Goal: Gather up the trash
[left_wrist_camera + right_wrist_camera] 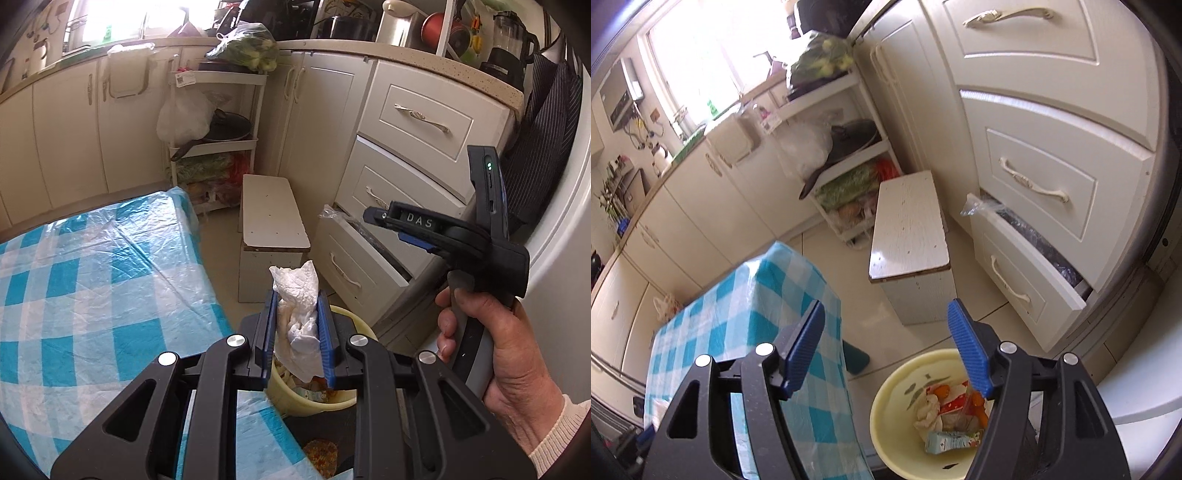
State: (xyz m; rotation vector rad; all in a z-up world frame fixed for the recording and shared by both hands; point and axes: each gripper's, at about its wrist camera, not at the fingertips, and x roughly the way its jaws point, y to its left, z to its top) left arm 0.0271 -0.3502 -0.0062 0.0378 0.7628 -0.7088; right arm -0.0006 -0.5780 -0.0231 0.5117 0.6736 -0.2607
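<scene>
- Kitchen w/ cream cabinets (pixel 74 122) was around the scene; a table with a blue-checked cloth (pixel 92 277) under clear plastic stood at left, a white bench (pixel 273 210) behind it, and the lowest drawer (pixel 1027 273) was pulled partly open.
- Left gripper (pixel 296 332) had its blue pads closed on a crumpled white tissue (pixel 297 306); the tissue stuck out above the fingertips and also hung down below them.
- Tissue was held in the air just past the table edge, above the yellow bin (pixel 923 413) on the floor. In the left view the bin rim showed directly under the pads.
- Bin already held trash: a small carton, orange pieces, paper. It was not full, I think.
- Right gripper (pixel 886 343) was wide open w/ nothing between the pads, and it hovered beside the bin, a bit above it. The right hand (pixel 491 339) held its handle.
- Step in hand, as I judged it: drop the tissue in the bin.
- To do it well: bring the left gripper over the bin's middle, not the rim nearest the table, and lower it before opening, b/c light paper drifts easily.
- Open the pads fully; soft tissue can cling to the ribbed rubber, so a small shake could be needed.
- Right gripper should stay aside so it does not block the fall.
</scene>
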